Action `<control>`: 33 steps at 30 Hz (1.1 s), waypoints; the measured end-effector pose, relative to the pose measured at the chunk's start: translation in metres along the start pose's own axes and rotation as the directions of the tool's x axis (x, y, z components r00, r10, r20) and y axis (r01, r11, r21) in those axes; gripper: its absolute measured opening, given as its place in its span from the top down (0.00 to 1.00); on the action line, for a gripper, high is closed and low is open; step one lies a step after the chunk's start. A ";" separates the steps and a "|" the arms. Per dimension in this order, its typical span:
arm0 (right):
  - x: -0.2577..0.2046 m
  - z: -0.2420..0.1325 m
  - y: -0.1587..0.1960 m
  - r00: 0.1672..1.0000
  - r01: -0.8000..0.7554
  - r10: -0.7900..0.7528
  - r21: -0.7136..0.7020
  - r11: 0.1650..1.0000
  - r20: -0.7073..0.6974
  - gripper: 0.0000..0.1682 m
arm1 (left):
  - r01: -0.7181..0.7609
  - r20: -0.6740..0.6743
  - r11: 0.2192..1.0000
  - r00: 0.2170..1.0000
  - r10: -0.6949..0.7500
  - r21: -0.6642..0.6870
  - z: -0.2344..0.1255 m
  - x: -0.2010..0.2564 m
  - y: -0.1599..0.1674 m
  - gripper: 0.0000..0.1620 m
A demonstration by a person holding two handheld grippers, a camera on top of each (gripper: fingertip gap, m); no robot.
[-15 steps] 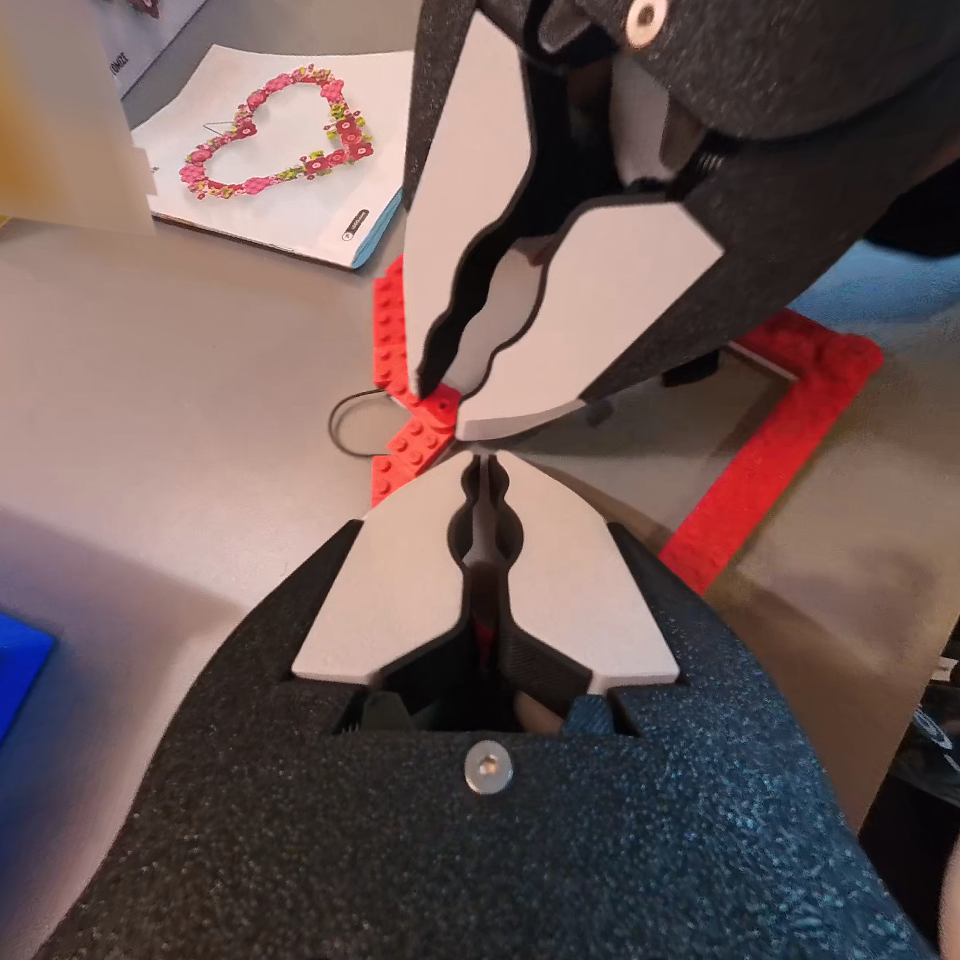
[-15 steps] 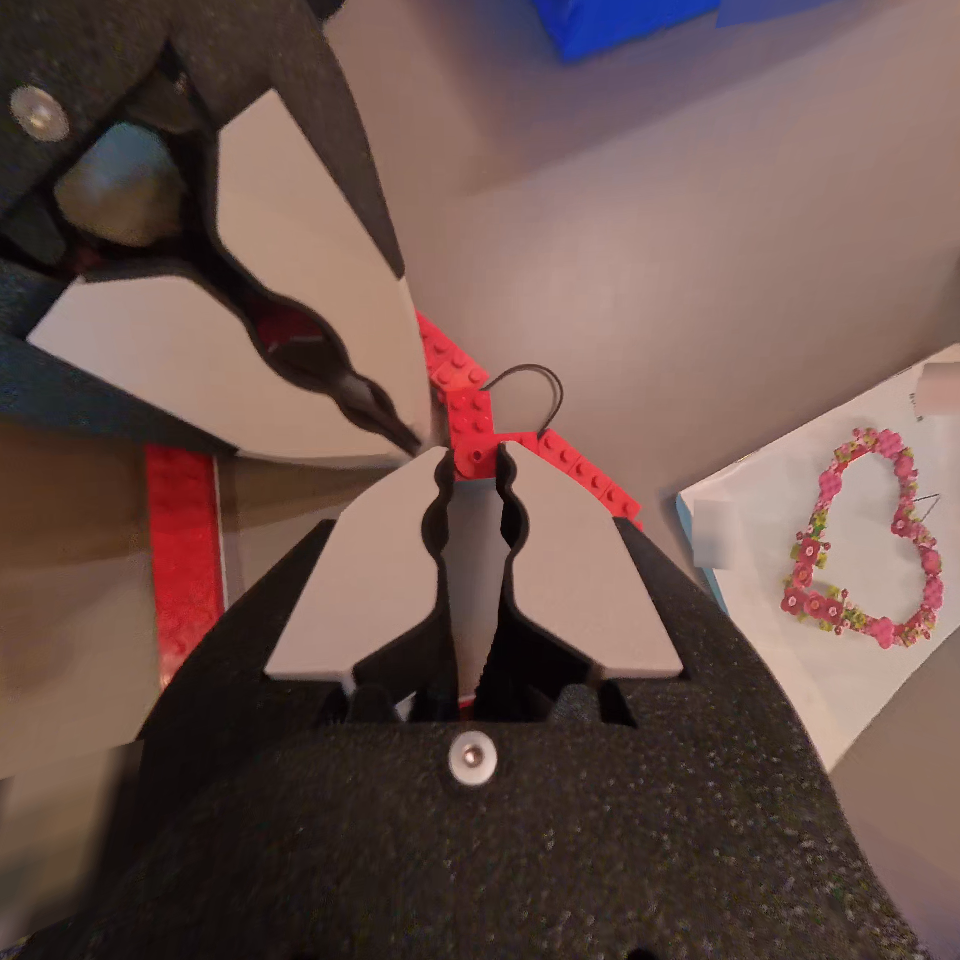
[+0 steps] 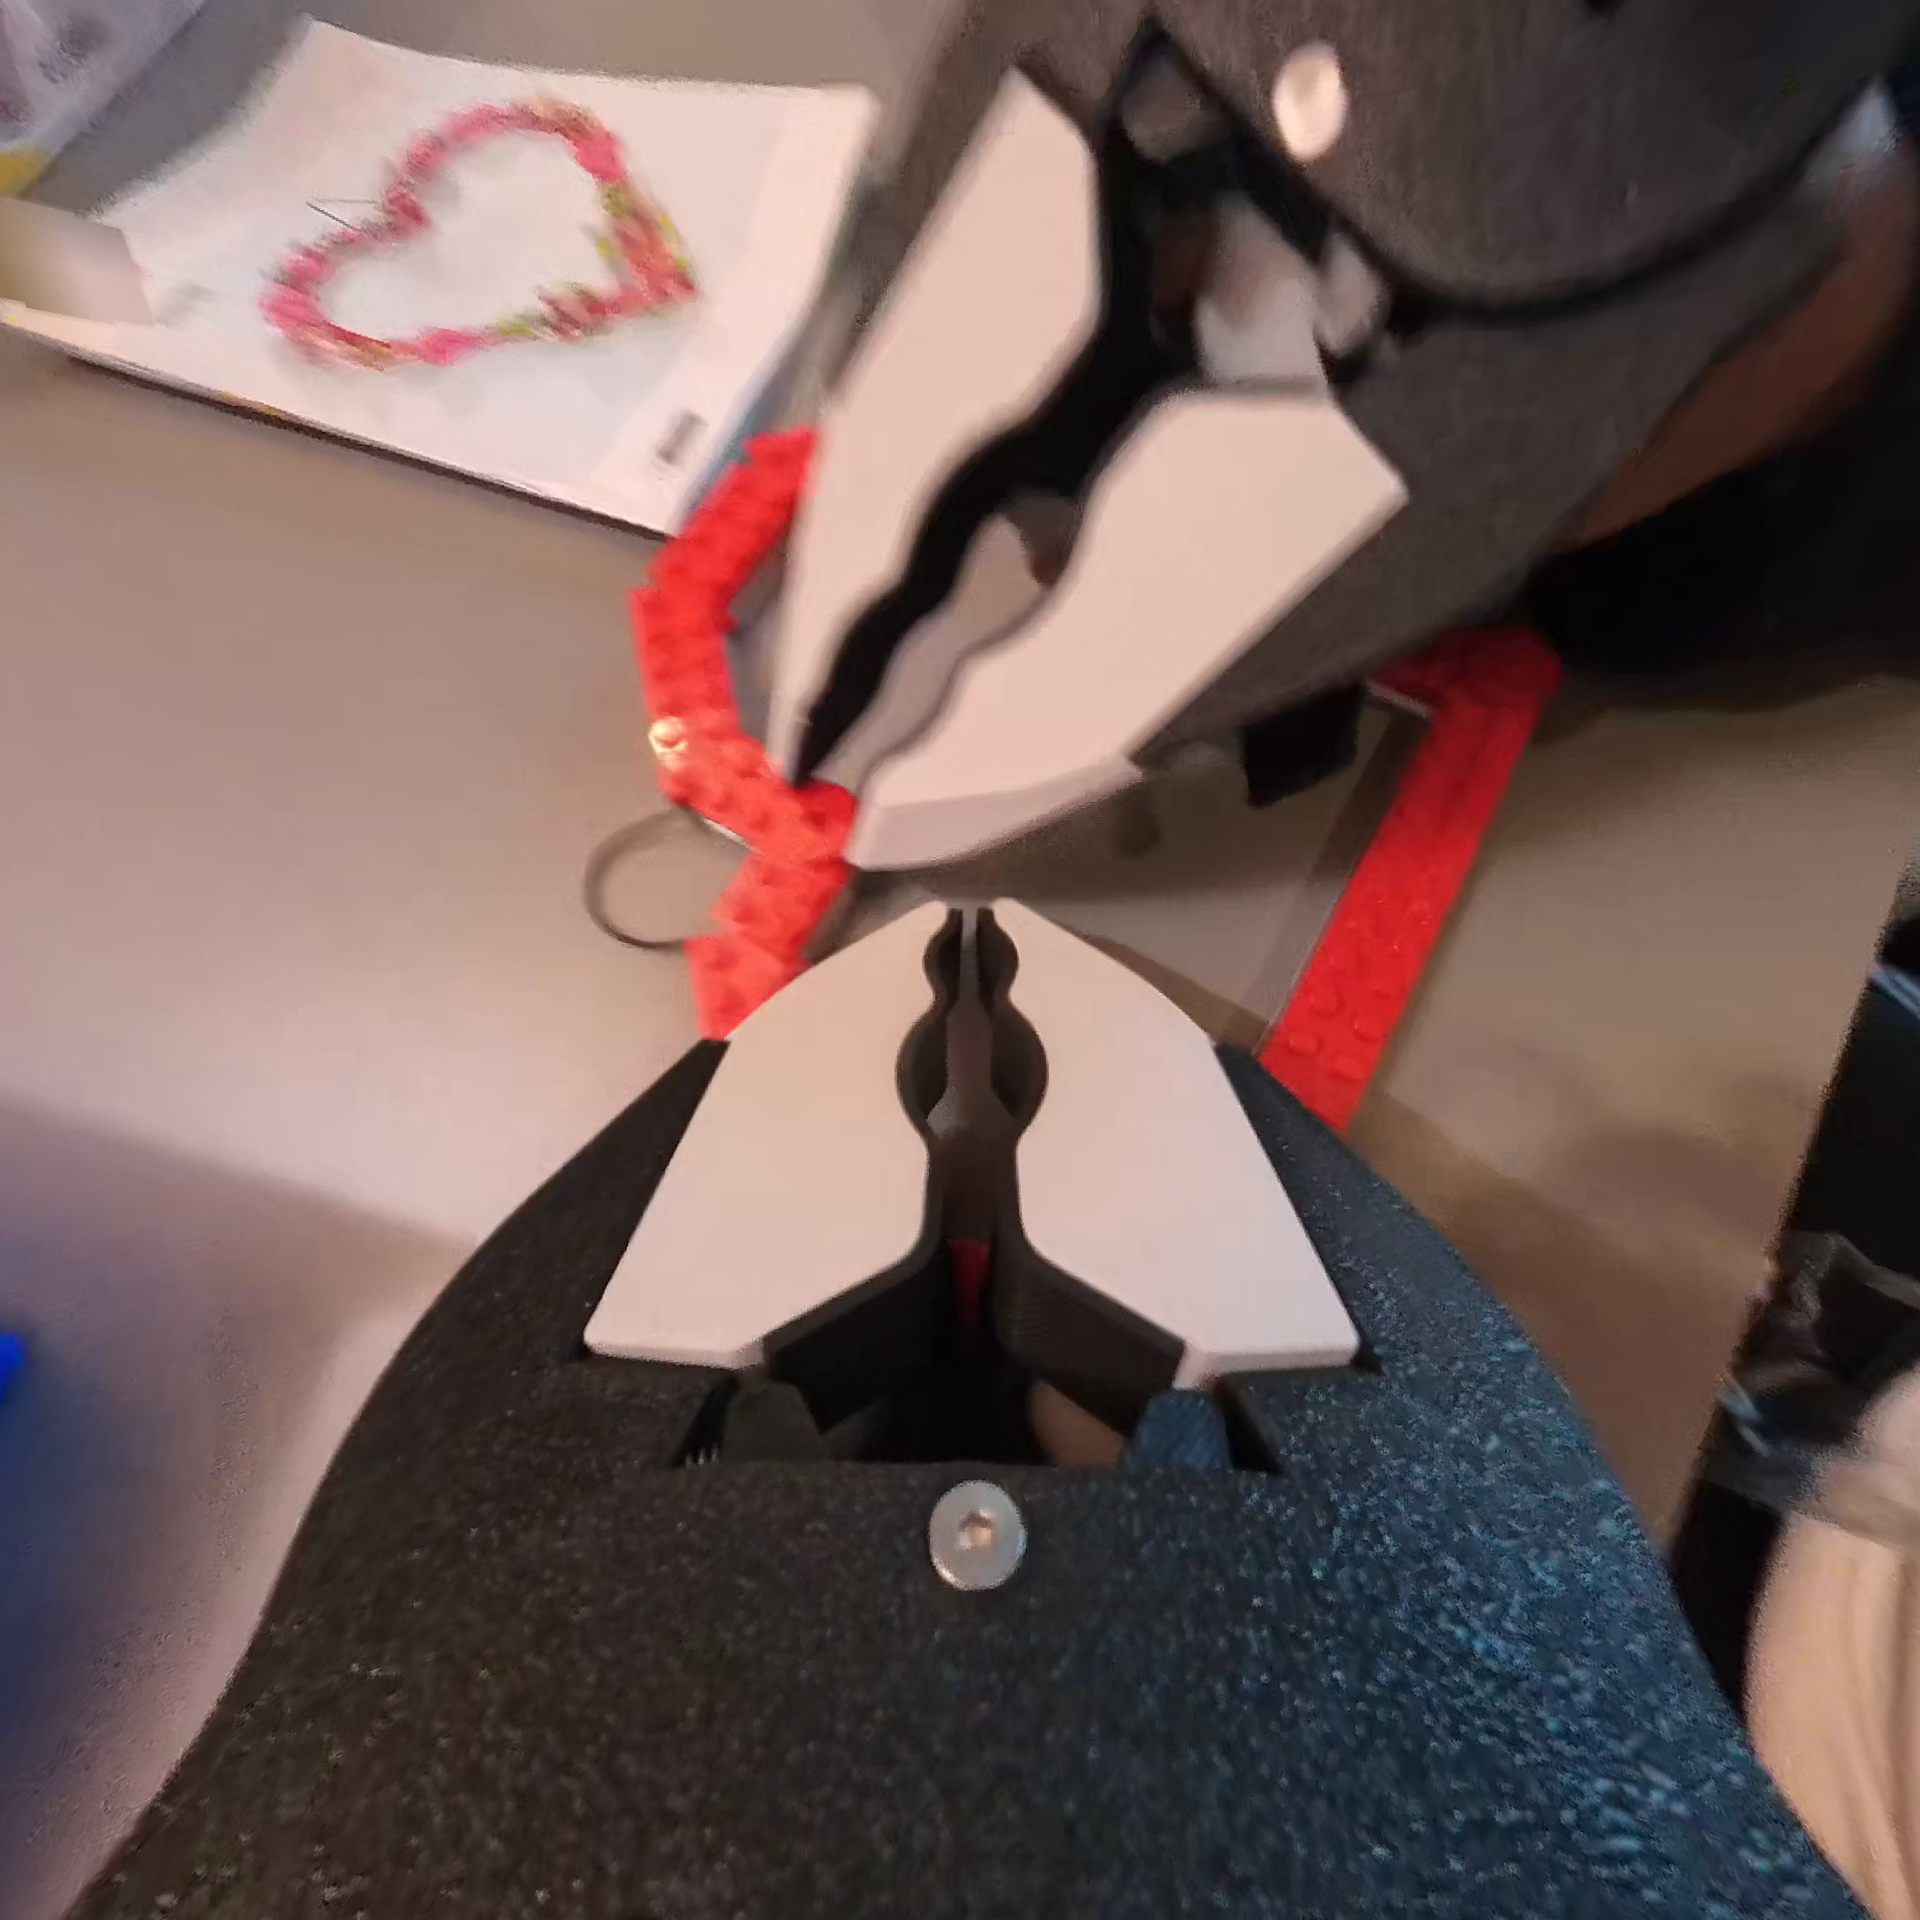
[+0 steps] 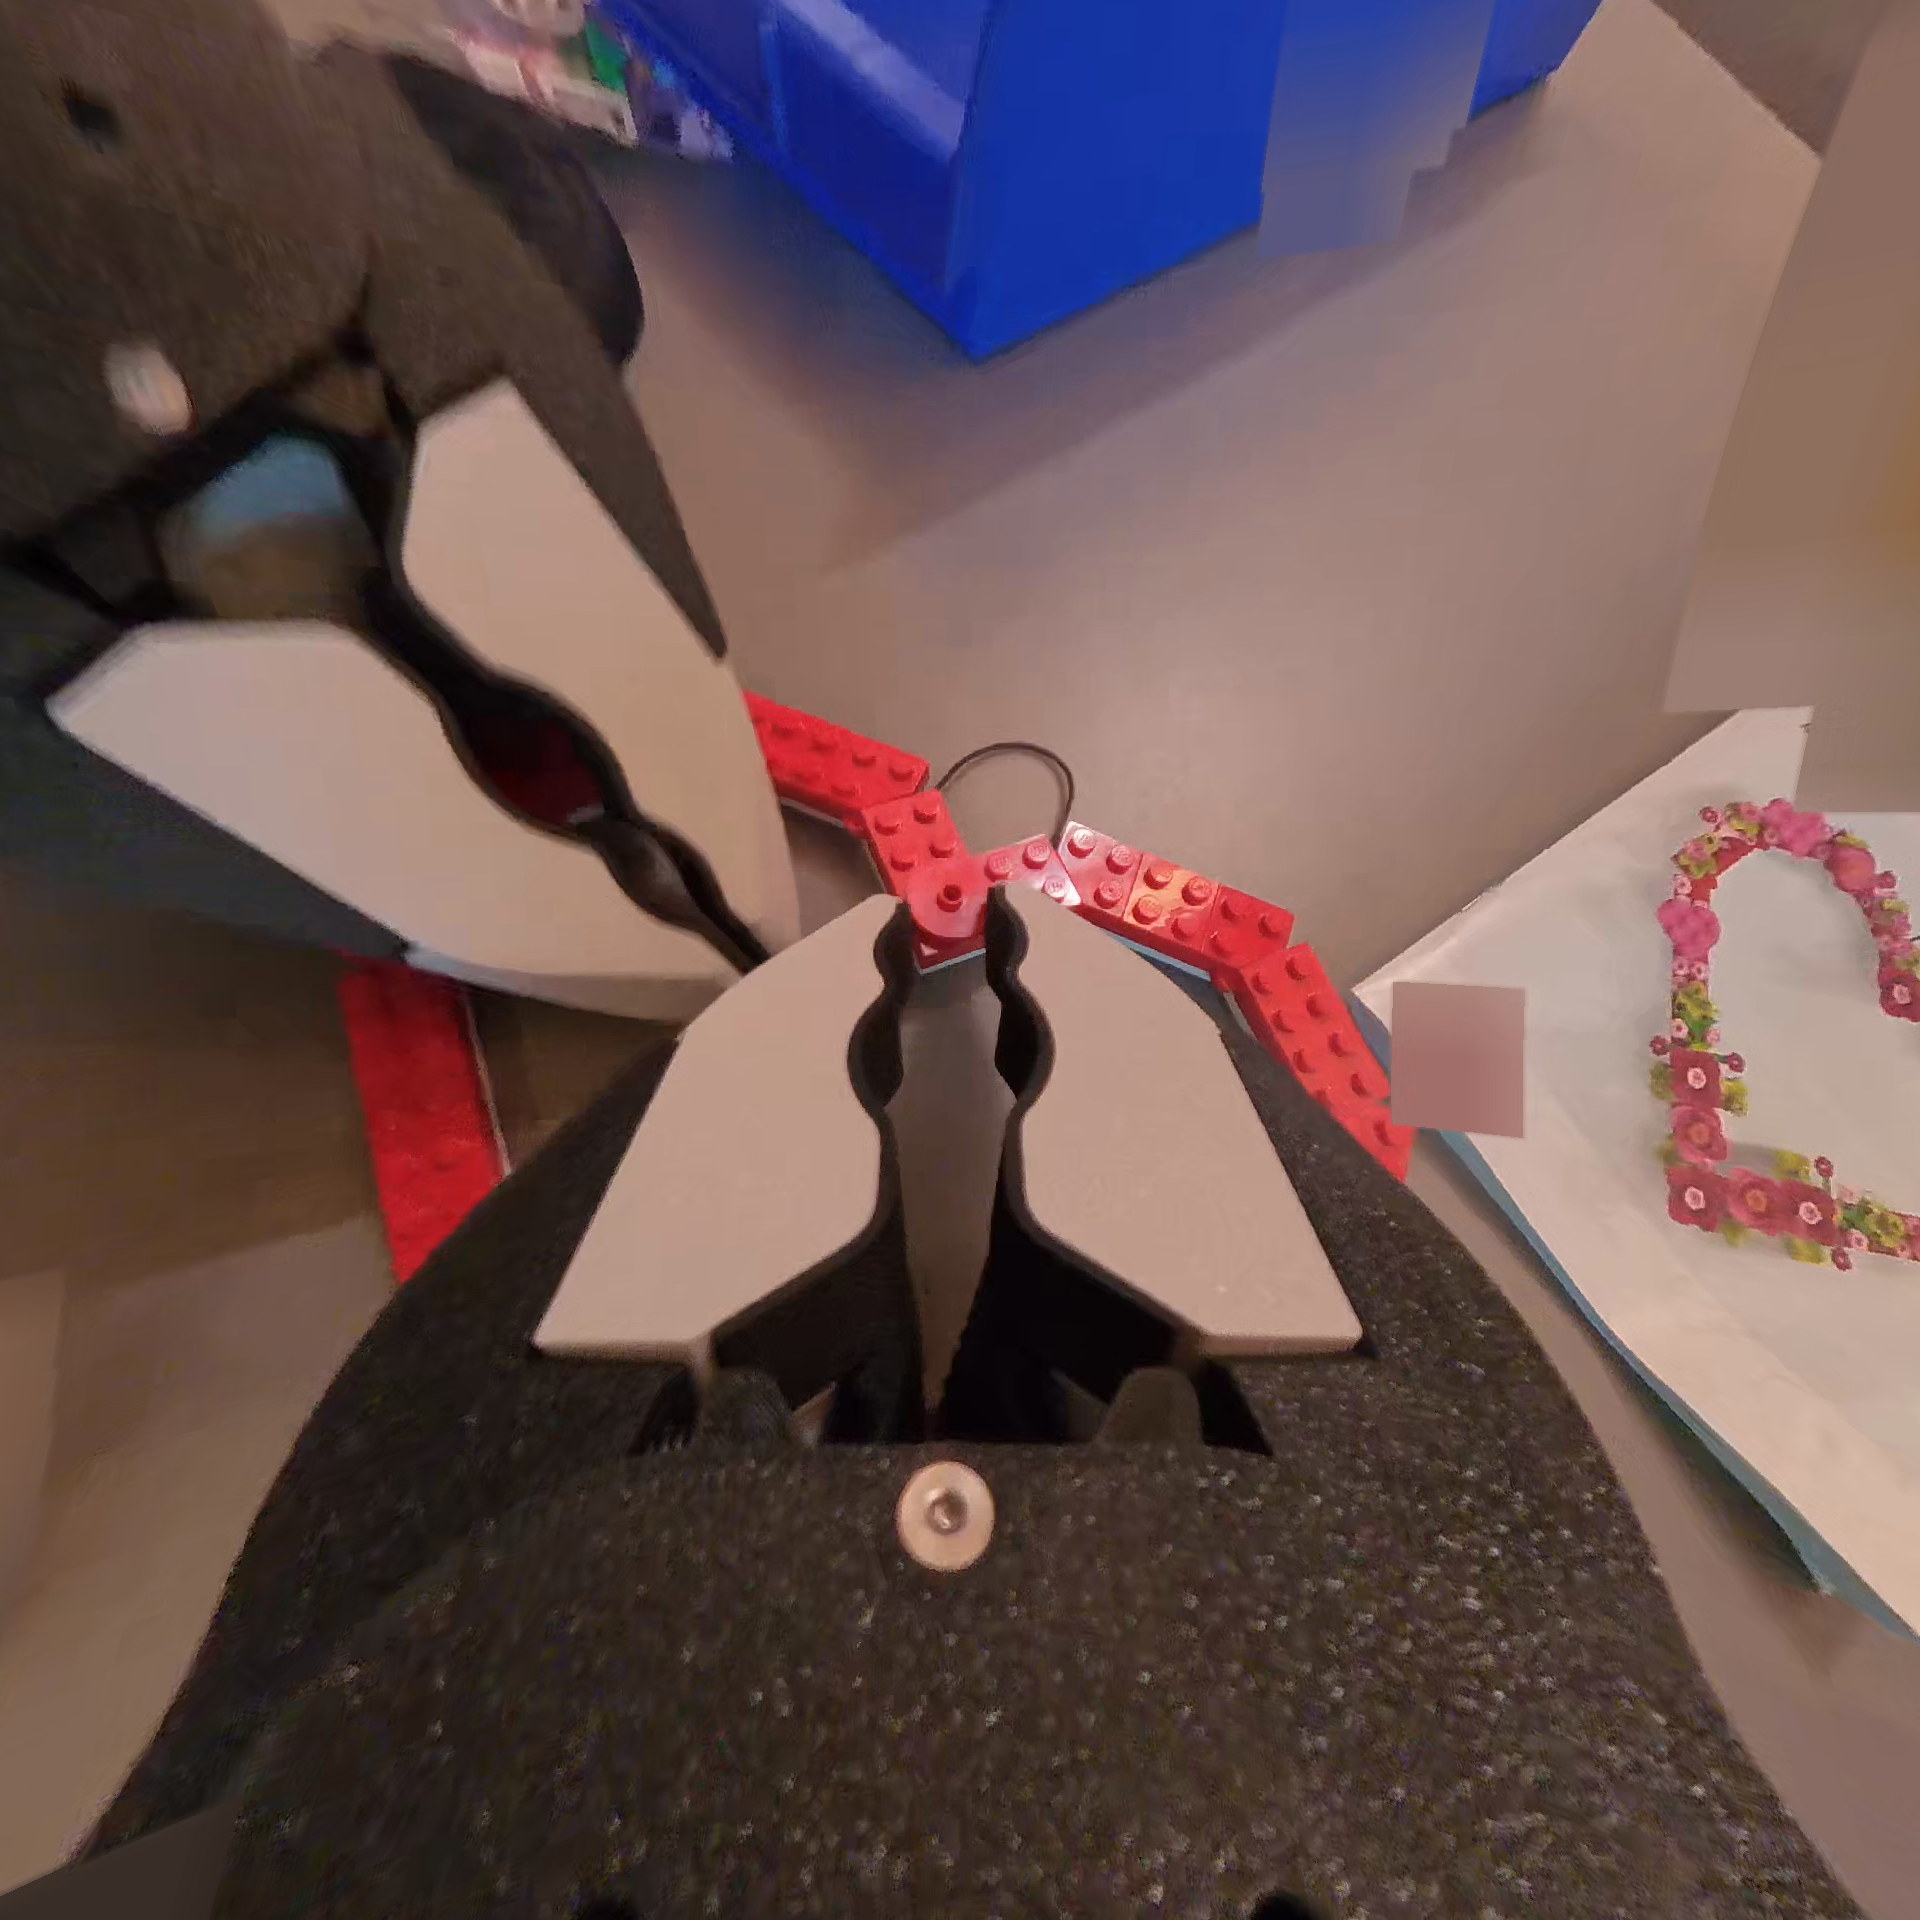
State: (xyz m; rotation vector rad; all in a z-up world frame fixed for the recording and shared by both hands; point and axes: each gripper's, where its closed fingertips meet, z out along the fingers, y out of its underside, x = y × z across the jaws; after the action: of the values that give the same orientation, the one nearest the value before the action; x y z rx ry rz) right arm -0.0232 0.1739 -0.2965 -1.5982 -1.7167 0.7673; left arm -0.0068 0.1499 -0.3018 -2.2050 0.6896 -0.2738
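pinching red brick frame, right claw

Open desk is left clear to the left of the red brick frame. The far side is blocked by a booklet and blue bin.

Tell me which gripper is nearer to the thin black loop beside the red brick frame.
Right. The right gripper pinches the red brick frame at the notch right next to the black loop. The left gripper, nearly shut, sits farther back, inside the frame's outline.
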 end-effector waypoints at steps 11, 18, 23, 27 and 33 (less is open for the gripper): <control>-0.003 0.002 0.001 0.999 -0.028 0.029 -0.012 1.000 0.046 0.92 | -0.139 0.214 0.989 0.965 0.148 -0.056 0.012 -0.067 0.000 1.00; -0.007 0.002 0.001 0.997 -0.015 0.016 -0.018 1.000 0.074 0.92 | 0.139 -0.083 0.983 0.988 -0.129 0.122 -0.025 -0.050 -0.022 1.00; -0.007 0.002 0.001 0.996 -0.018 0.020 -0.018 1.000 0.084 0.92 | 0.043 -0.109 0.998 0.993 -0.047 -0.038 -0.018 -0.043 -0.004 1.00; -0.008 0.002 0.001 0.996 -0.013 0.015 -0.020 1.000 0.089 0.92 | -0.019 -0.096 0.999 0.995 0.016 -0.029 -0.015 -0.041 -0.013 1.00; -0.006 0.001 0.003 0.998 0.003 -0.001 -0.040 0.999 0.057 0.92 | -0.047 -0.117 0.993 0.993 0.034 -0.112 -0.004 -0.032 0.001 1.00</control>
State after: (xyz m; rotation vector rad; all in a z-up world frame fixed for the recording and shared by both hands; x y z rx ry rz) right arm -0.0219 0.1683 -0.2993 -1.6160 -1.7840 0.7887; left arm -0.0353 0.1645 -0.2993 -2.2947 0.8304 -0.3509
